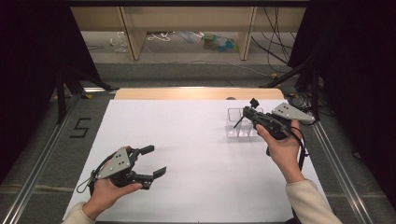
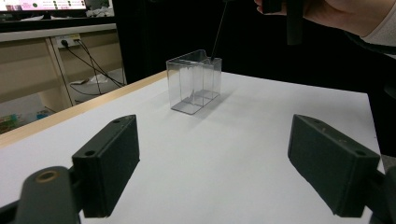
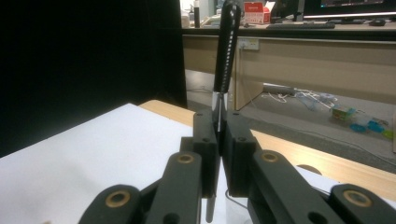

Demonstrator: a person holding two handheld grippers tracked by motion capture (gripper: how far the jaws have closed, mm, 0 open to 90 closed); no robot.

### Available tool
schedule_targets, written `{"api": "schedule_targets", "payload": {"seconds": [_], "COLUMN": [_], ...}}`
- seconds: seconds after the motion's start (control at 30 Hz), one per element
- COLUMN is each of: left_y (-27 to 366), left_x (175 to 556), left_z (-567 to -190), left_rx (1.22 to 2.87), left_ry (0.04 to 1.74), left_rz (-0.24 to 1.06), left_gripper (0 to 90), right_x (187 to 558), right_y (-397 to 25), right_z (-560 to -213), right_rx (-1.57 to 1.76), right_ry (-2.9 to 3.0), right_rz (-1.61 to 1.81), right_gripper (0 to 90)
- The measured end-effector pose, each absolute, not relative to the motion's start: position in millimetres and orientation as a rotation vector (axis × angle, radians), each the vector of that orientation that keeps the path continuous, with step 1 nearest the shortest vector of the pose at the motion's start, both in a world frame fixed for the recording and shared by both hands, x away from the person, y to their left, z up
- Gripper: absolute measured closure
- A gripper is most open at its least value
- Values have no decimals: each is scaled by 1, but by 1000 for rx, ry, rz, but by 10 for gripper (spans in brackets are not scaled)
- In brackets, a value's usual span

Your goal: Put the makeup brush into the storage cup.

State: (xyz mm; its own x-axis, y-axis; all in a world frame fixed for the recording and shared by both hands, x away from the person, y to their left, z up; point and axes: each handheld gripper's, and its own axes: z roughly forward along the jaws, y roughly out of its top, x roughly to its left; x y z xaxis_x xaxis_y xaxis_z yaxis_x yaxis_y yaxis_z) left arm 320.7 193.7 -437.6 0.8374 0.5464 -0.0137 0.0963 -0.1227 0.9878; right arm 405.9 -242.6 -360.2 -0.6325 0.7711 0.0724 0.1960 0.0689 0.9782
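High view first: we record a white table surface with a bare wooden strip along its far edge, at 12 o'clock. On the white surface, toward 2 o'clock, stands a clear plastic divided container, upright; in the left gripper view it shows thin inner walls and sits well apart from the near jaws.

We find the right gripper held over that container, the person's right hand wrapped around its body. In the right gripper view its jaws are clenched on a thin black pen, which stands upright between them, its ridged barrel rising above the jaws toward 12 o'clock and its lower end passing down below them. In the left gripper view the pen's tip reaches the container's far compartment.

We note the left gripper at 8 o'clock, released, jaws spread wide and holding nothing, low over the white surface.
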Motion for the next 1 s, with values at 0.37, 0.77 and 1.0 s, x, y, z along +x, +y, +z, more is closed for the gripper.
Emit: {"api": "schedule_targets", "payload": {"seconds": [0.37,0.77,1.0], "left_y": [194,194,194], "left_x": [321,321,321], "left_z": [-438,-438,-438], "left_rx": [1667,1669,1669], "left_ry": [509,509,509], "left_rz": [412,412,414], "left_gripper": [167,167,167], "right_x": [409,412,414], "right_y": [-244,-244,-245], "right_z": [-356,-353,-351], "right_rx": [958,952,959], "right_ry": [1866,1847,1851], "right_rz": [1600,1607,1603], "right_gripper": [856,856,856]}}
